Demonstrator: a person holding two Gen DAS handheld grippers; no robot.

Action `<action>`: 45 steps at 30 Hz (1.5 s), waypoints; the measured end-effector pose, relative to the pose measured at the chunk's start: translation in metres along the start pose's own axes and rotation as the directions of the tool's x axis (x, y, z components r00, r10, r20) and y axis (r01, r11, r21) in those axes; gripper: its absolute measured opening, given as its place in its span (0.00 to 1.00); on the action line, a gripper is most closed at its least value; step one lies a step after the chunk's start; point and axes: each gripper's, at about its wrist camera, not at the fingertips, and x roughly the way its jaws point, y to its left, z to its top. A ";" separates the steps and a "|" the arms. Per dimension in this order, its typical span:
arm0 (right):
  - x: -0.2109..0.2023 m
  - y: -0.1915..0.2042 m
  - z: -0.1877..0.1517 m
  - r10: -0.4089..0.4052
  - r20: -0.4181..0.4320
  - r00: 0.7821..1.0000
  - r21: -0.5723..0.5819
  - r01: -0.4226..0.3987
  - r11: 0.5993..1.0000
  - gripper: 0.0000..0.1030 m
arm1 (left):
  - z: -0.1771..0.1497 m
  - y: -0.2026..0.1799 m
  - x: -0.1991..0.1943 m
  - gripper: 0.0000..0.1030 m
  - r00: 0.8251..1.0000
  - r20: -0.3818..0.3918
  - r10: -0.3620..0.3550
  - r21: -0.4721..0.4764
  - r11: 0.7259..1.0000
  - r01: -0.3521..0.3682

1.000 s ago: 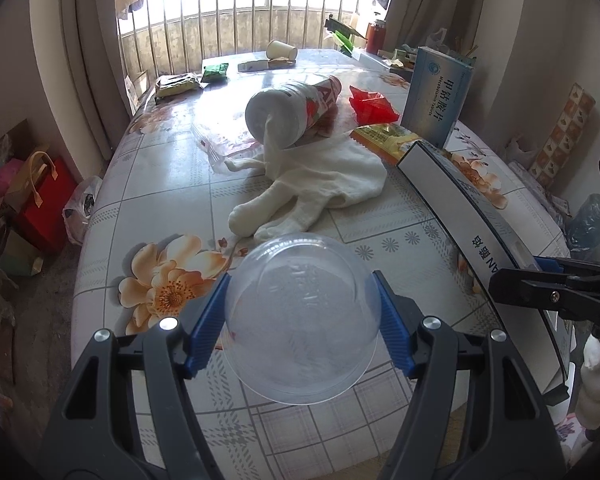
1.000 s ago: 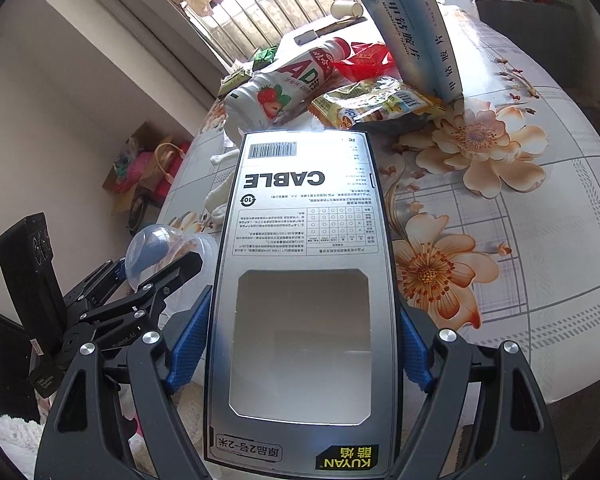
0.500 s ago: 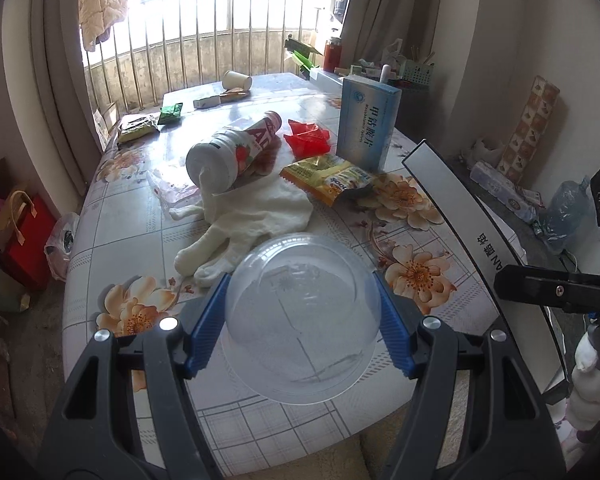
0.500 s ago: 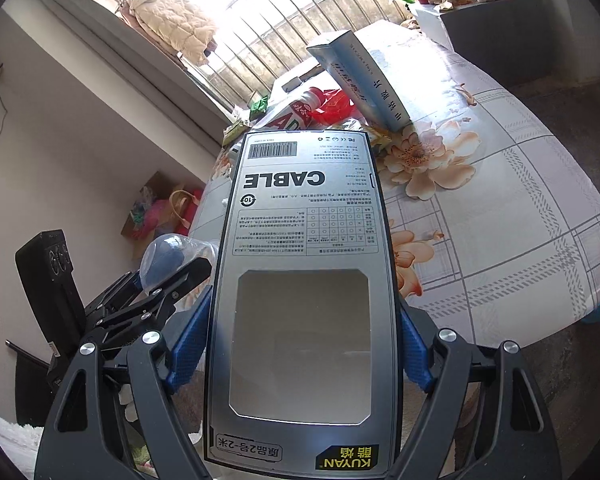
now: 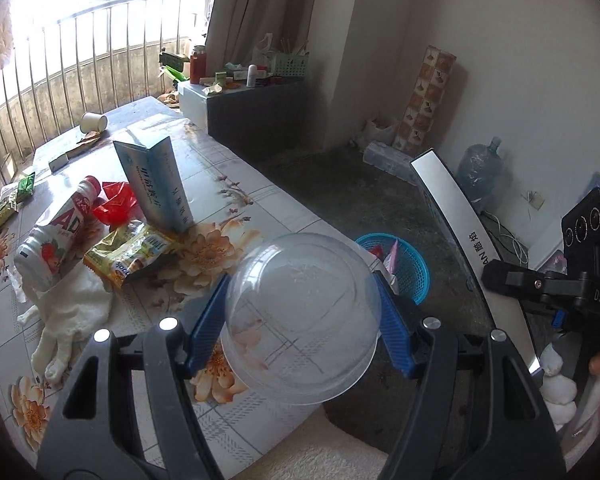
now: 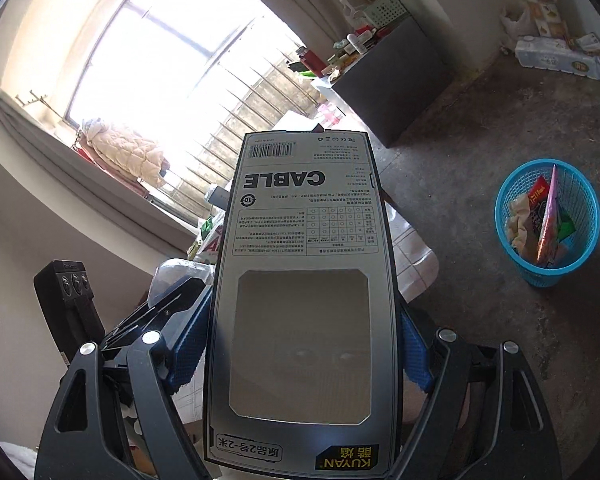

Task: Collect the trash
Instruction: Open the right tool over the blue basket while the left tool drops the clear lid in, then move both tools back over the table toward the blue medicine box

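Observation:
My left gripper [image 5: 302,316] is shut on a clear plastic dome lid [image 5: 300,312], held over the table's near corner. My right gripper [image 6: 304,344] is shut on a flat silver cable box [image 6: 304,280] with a cut-out window; the same cable box [image 5: 456,216] shows edge-on in the left wrist view. A blue mesh bin [image 6: 548,224] with wrappers in it stands on the floor to the right; the blue mesh bin [image 5: 400,264] sits partly behind the lid in the left wrist view. On the table [image 5: 260,208] lie a white drink bottle [image 5: 56,236], a yellow snack bag [image 5: 132,252], a red wrapper [image 5: 116,202], a white glove [image 5: 68,316] and a blue-white carton [image 5: 156,184].
A paper cup [image 5: 93,122] and green packets [image 5: 12,200] lie at the table's far end by the window bars. A dark cabinet [image 5: 260,116] with clutter stands beyond the table. A water jug [image 5: 480,172] and wrapped packs sit on the concrete floor by the wall.
Both grippers have swung right, away from the table's middle toward the floor, with the lid and the box still held. The blue bin has come into both views.

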 end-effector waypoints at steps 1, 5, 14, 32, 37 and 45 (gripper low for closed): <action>-0.009 -0.014 0.004 -0.008 0.027 1.000 0.036 0.007 0.999 0.76 | 0.008 -0.011 0.010 0.63 0.999 -0.013 -0.031 0.009 0.999 0.031; -0.043 -0.080 0.012 -0.061 0.114 0.992 0.200 0.037 0.979 0.76 | 0.035 -0.051 0.059 0.64 0.983 -0.097 -0.154 0.026 0.987 0.157; -0.031 -0.224 0.018 -0.062 0.155 0.986 0.552 -0.034 0.833 0.76 | 0.061 -0.130 0.216 0.64 0.882 -0.393 -0.259 -0.035 0.963 0.267; 0.115 -0.445 0.019 -0.010 0.181 0.983 0.913 -0.164 0.373 0.84 | 0.064 -0.184 0.408 0.78 0.814 -0.549 -0.188 -0.093 0.982 0.164; 0.107 -0.440 0.002 -0.036 0.175 0.984 0.905 -0.146 0.400 0.84 | 0.071 -0.183 0.380 0.78 0.845 -0.495 -0.204 -0.041 0.976 0.212; 0.054 -0.396 -0.024 -0.061 0.192 0.980 0.864 -0.139 0.484 0.84 | 0.086 -0.155 0.282 0.78 0.893 -0.359 -0.271 -0.041 0.960 0.275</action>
